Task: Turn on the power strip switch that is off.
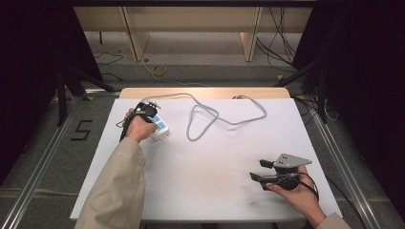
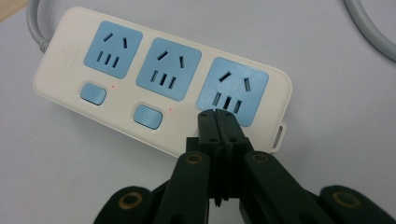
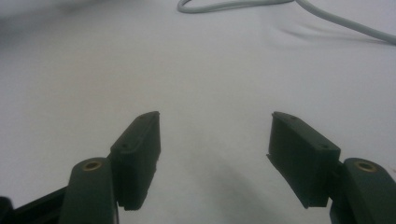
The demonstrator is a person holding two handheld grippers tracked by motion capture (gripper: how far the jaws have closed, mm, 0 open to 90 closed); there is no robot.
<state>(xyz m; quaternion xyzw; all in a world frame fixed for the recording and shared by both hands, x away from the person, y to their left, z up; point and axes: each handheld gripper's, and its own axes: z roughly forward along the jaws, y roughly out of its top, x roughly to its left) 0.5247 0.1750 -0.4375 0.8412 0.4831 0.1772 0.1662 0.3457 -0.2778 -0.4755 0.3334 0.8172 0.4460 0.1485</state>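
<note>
White plastic power strip [image 2: 159, 84] lies flat on the white table [image 1: 205, 162], toward its far left part as the high view shows it. Three blue socket faces run along its top; a blue rocker switch [image 2: 93, 93] sits below the first socket and another below the second. Where the third switch would sit, the left gripper [image 2: 218, 122] stands with its jaws pressed together, nothing between them, the joined tips down at the lower edge of the third socket face; whether they bear on a switch there cannot be told. A grey cord [image 1: 224, 114] leaves the strip's end and runs in loose loops across the far half of the table.

Left hand [image 1: 138, 128] carries that gripper at the strip, the forearm in a beige sleeve [image 1: 117, 186] coming up from the near edge.

Right gripper [image 1: 258, 171] rests well apart from the strip, at the near right part of the table, held in the right hand [image 1: 296, 193]. Its jaws stand wide and empty, pointing leftward over bare table surface, with the grey cord farther off in the right gripper view.
</note>
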